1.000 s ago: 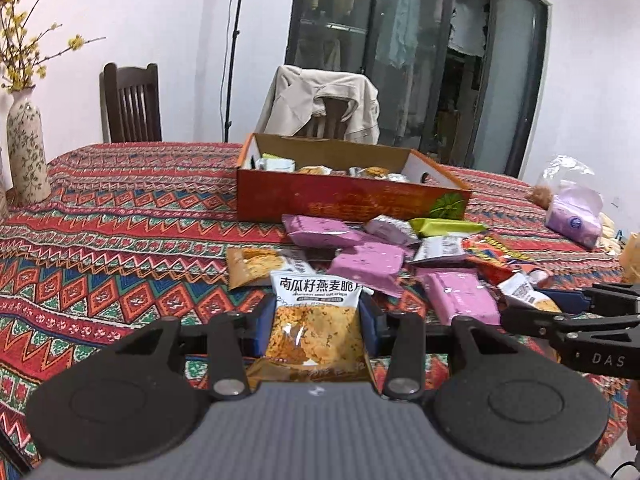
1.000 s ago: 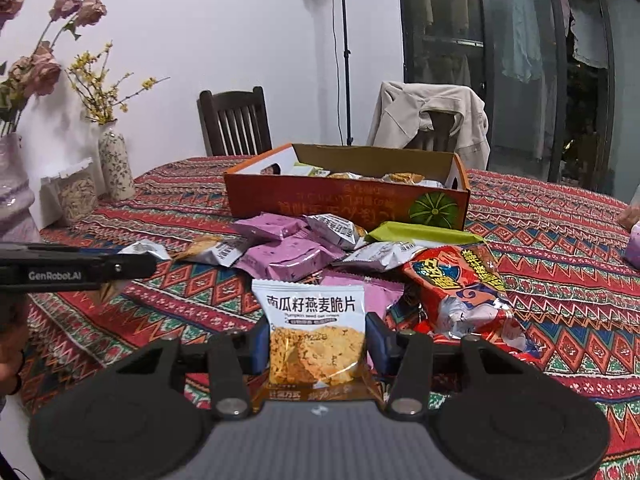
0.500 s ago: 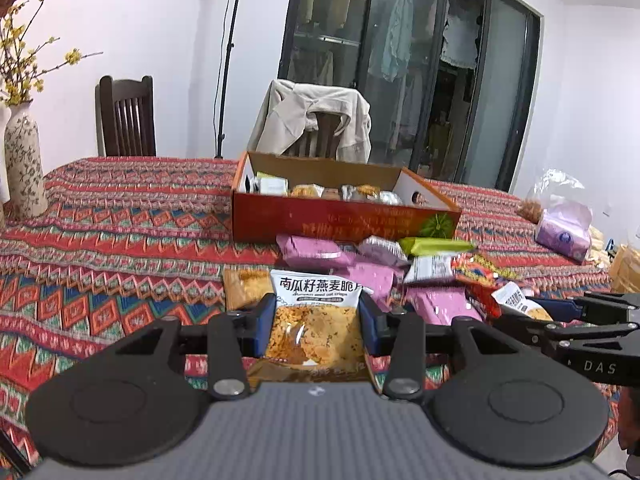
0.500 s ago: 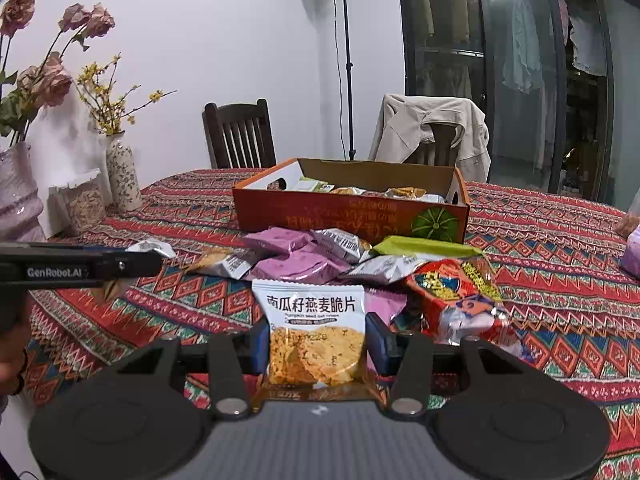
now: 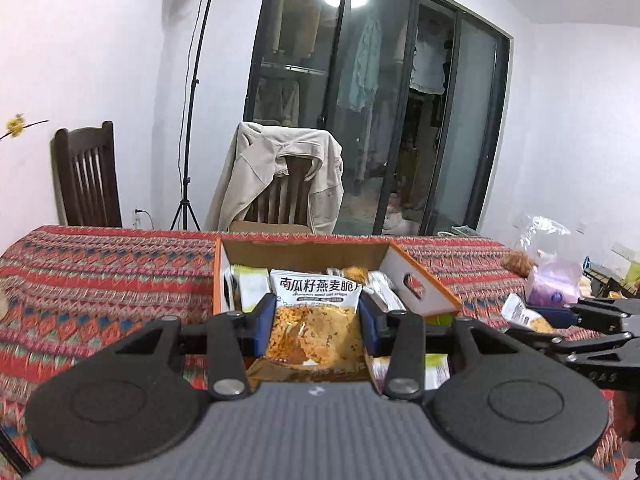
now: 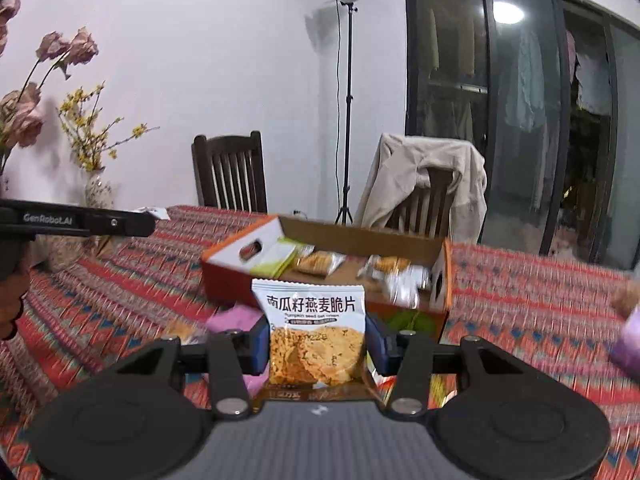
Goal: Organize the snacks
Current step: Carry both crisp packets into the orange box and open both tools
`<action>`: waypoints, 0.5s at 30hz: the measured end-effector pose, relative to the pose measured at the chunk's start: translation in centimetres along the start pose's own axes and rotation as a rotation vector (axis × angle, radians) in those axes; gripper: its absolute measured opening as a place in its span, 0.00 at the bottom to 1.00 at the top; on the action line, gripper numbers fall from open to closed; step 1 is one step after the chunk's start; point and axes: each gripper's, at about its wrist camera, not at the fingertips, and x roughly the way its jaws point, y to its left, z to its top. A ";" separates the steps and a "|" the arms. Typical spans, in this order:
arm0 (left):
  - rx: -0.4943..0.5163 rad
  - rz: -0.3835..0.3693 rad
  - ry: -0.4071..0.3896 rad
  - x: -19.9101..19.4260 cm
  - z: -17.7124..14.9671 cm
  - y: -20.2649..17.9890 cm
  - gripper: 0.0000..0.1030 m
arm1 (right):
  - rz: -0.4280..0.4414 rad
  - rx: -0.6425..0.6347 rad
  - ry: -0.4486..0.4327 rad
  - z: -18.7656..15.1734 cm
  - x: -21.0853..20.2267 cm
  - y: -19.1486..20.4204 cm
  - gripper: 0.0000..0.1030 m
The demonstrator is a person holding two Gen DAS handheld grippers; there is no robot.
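My left gripper (image 5: 316, 322) is shut on a pumpkin-seed oat crisp packet (image 5: 314, 312), held up just in front of the orange cardboard box (image 5: 420, 292). My right gripper (image 6: 316, 340) is shut on a second, identical crisp packet (image 6: 316, 332), held above the table before the same box (image 6: 224, 276). The box holds several snack packets. A purple packet (image 6: 236, 318) lies on the cloth below my right gripper. The right gripper also shows at the right edge of the left wrist view (image 5: 592, 328), and the left one at the left edge of the right wrist view (image 6: 80, 222).
The table has a red patterned cloth (image 5: 100, 280). A chair with a beige jacket (image 5: 280, 176) and a bare wooden chair (image 5: 86, 176) stand behind it. A vase with flowers (image 6: 96, 188) stands at the left. Plastic bags (image 5: 552, 276) lie at the right.
Both grippers have risen and moved forward toward the box, each still holding its crisp packet. The loose snack pile has dropped below the views.
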 end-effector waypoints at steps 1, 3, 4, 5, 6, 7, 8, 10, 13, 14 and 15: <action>0.001 -0.001 0.005 0.9 0.7 0.2 0.42 | 0.009 0.003 -0.007 1.0 0.5 -0.5 0.46; -0.005 -0.003 0.018 3.1 2.2 0.8 0.42 | 0.037 0.025 -0.013 2.9 1.7 -1.6 0.45; -0.012 -0.011 0.027 4.2 3.0 1.1 0.42 | 0.044 0.027 -0.015 3.8 2.3 -2.1 0.46; -0.023 -0.020 0.037 5.5 3.9 1.5 0.42 | 0.044 0.022 -0.016 4.8 3.0 -2.5 0.46; -0.036 -0.023 0.049 6.8 4.6 1.8 0.42 | 0.039 0.016 -0.015 5.8 3.9 -2.9 0.46; -0.041 -0.027 0.062 8.2 5.3 2.1 0.42 | 0.034 0.012 -0.009 6.8 5.0 -3.3 0.46; -0.049 -0.021 0.078 9.8 5.9 2.4 0.42 | 0.036 0.018 -0.001 7.7 6.1 -3.7 0.46; -0.064 -0.005 0.115 13.1 6.7 2.9 0.42 | 0.056 0.048 0.027 9.5 9.1 -4.6 0.46; -0.093 0.029 0.182 18.1 6.7 3.7 0.42 | 0.054 0.088 0.095 11.2 14.7 -5.7 0.46; -0.109 0.033 0.210 19.8 6.5 4.2 0.42 | 0.048 0.092 0.120 11.4 16.6 -5.7 0.46; -0.124 0.033 0.232 21.3 6.1 4.6 0.42 | 0.034 0.091 0.147 11.4 18.6 -5.8 0.46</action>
